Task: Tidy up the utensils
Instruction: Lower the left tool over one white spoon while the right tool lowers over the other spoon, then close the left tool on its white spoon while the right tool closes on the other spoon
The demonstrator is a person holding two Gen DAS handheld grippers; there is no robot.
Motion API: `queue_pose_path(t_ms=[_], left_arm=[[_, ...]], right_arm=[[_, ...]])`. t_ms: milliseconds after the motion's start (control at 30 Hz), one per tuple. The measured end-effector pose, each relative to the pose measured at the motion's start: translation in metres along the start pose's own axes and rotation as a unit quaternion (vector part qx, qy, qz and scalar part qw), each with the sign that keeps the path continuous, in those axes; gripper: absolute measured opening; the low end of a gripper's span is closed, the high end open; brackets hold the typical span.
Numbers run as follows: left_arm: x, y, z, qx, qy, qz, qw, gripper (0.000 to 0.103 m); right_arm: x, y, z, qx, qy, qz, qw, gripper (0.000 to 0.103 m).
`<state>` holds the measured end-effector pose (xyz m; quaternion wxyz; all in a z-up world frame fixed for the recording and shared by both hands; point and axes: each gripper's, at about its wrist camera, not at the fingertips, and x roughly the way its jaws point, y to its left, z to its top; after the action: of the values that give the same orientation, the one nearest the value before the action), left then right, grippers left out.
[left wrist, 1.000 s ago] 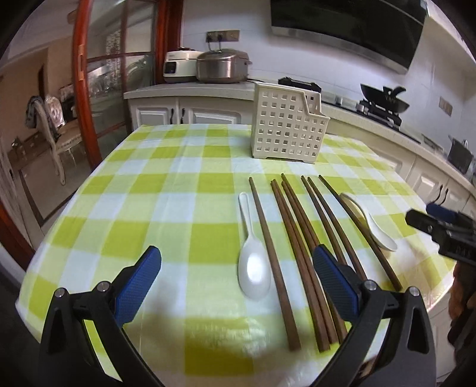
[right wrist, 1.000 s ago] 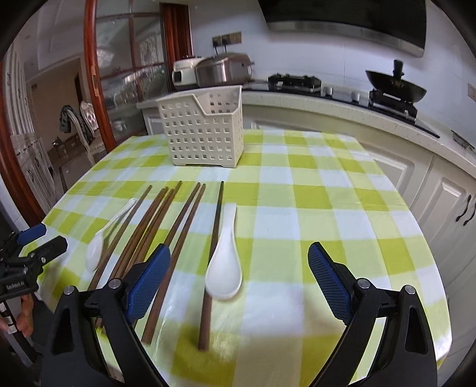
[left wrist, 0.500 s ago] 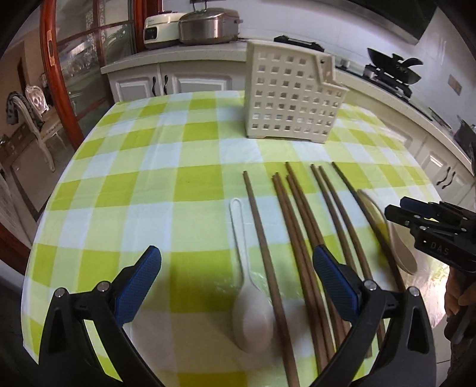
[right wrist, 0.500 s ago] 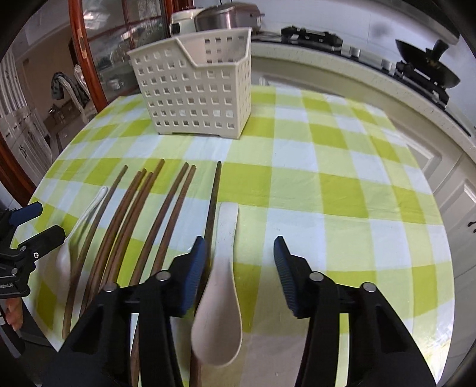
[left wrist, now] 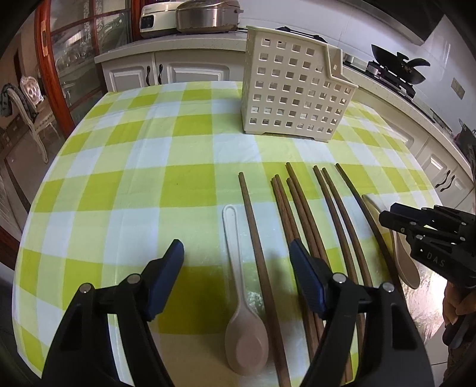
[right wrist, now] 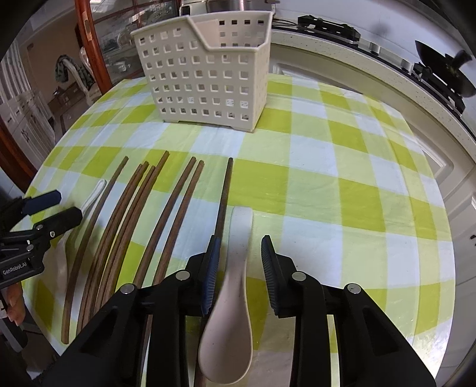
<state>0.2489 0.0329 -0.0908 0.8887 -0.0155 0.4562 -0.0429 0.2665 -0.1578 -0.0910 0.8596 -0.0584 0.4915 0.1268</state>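
Two white spoons and several brown chopsticks lie in a row on the green-checked tablecloth. A cream perforated utensil basket stands upright behind them. My left gripper hovers over the left spoon; its jaws are closing, with the spoon's handle and one chopstick between them, untouched. My right gripper straddles the handle of the right spoon; its jaws are closing and narrow, the pads just clear of it. Each gripper shows in the other's view: the right gripper and the left gripper.
The basket sits toward the table's far side. A counter with rice cookers and a stove with a wok run behind the table. A chair stands at the far left. The table's rounded edge is near both grippers.
Both grippers moved forward and tipped down over their spoons. The right jaws narrowed from wide to close around the spoon handle; the left jaws narrowed partly in the last half second.
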Motion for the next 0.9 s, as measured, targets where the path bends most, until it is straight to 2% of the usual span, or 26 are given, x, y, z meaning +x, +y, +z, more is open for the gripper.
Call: queue_pose_path(t_ms=[67, 267, 367, 633, 733, 900], left_arm=[[0.003, 0.0, 0.001, 0.001, 0.004, 0.0, 1.0, 0.063], [0.007, 0.003, 0.005, 0.0, 0.013, -0.004, 0.9999, 0.06], [0.009, 0.003, 0.007, 0.001, 0.017, -0.004, 0.9998, 0.055], [0.018, 0.0, 0.012, 0.01, 0.033, 0.009, 0.9994, 0.029], [0.021, -0.001, 0.011, 0.014, 0.04, 0.014, 0.999, 0.023], [0.029, -0.003, 0.009, 0.022, 0.049, 0.017, 0.9984, 0.021]], right_arm=[[0.004, 0.0, 0.001, 0.001, 0.006, 0.0, 1.0, 0.024], [0.007, 0.001, 0.006, -0.001, 0.006, -0.003, 1.0, 0.019], [0.007, -0.001, 0.007, 0.0, 0.004, 0.0, 1.0, 0.018], [0.006, -0.006, 0.004, 0.006, -0.001, 0.01, 1.0, 0.018], [0.005, -0.007, 0.005, 0.006, -0.004, 0.012, 1.0, 0.018], [0.006, -0.009, 0.005, 0.009, -0.005, 0.014, 1.0, 0.018]])
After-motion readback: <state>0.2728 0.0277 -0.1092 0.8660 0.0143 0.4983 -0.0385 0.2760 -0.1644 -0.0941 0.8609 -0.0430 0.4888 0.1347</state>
